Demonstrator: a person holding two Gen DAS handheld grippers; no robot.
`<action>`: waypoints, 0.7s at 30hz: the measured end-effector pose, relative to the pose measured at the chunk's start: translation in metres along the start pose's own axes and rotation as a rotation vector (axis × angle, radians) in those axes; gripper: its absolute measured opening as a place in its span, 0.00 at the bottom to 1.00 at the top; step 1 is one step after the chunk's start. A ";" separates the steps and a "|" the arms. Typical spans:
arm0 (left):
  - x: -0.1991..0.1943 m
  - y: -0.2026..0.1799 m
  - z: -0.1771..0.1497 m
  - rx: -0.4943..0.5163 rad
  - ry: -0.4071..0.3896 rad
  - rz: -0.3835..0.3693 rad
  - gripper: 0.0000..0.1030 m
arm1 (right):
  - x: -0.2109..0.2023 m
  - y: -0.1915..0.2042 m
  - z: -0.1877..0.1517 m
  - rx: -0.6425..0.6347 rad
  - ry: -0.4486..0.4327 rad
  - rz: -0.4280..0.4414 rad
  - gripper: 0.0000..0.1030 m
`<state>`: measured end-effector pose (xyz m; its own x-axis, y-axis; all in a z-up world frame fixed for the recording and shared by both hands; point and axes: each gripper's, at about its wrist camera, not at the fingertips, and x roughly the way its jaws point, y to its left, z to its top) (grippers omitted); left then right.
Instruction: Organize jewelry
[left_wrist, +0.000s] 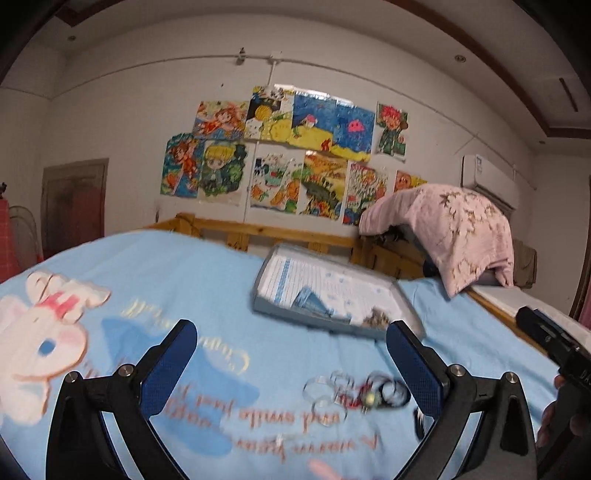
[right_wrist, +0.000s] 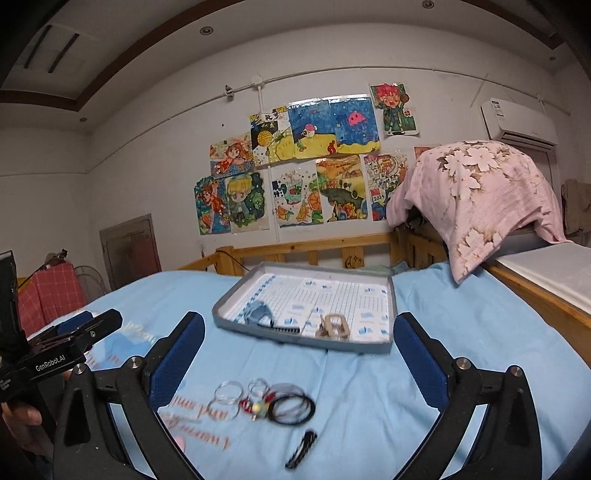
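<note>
One tray (right_wrist: 221, 314) sits on the blue sheet (right_wrist: 461, 332), a shallow grey box lid lined with printed white paper, near the wooden rail (right_wrist: 295, 247) at the far edge of the bed. Inside it, toward the near wall, lie a blue clip (right_wrist: 258, 313), a black comb (right_wrist: 286, 329) just beside it, and a beige claw clip (right_wrist: 333, 326) to the right; the rest of the lining is bare. In the left view the tray (left_wrist: 410, 306) is blurred, and only a blue piece (left_wrist: 308, 301) and a brownish one (left_wrist: 376, 317) can be made out. Loose jewelry lies on the sheet in front of the tray, outside it: clear rings (right_wrist: 229, 395), a small red and green charm (right_wrist: 256, 406), black hair bands (right_wrist: 291, 408) overlapping one another, and a black hair clip (right_wrist: 301, 448) a little nearer the camera. The left gripper (left_wrist: 291, 358) and right gripper (right_wrist: 299, 347) both stand spread wide, their blue pads (right_wrist: 177, 365) well apart with nothing held between them; the loose pile shows on the sheet in the gap. A pink floral blanket (right_wrist: 480, 192) is draped over something at the bed's right end, and drawings (right_wrist: 306, 162) cover the wall behind.
</note>
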<state>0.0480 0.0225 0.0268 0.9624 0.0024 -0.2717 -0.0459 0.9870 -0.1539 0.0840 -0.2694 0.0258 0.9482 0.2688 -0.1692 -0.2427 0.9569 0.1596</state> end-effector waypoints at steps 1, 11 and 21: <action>-0.005 0.002 -0.005 0.000 0.011 0.003 1.00 | -0.006 0.001 -0.003 -0.004 0.005 -0.004 0.98; -0.022 0.008 -0.035 0.030 0.115 0.021 1.00 | -0.041 0.008 -0.030 -0.015 0.093 -0.022 0.98; -0.028 -0.003 -0.042 0.069 0.106 0.015 1.00 | -0.041 0.009 -0.043 -0.041 0.101 -0.043 0.98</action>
<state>0.0100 0.0132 -0.0056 0.9277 0.0040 -0.3732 -0.0383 0.9957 -0.0845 0.0347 -0.2673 -0.0075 0.9329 0.2351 -0.2728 -0.2124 0.9709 0.1103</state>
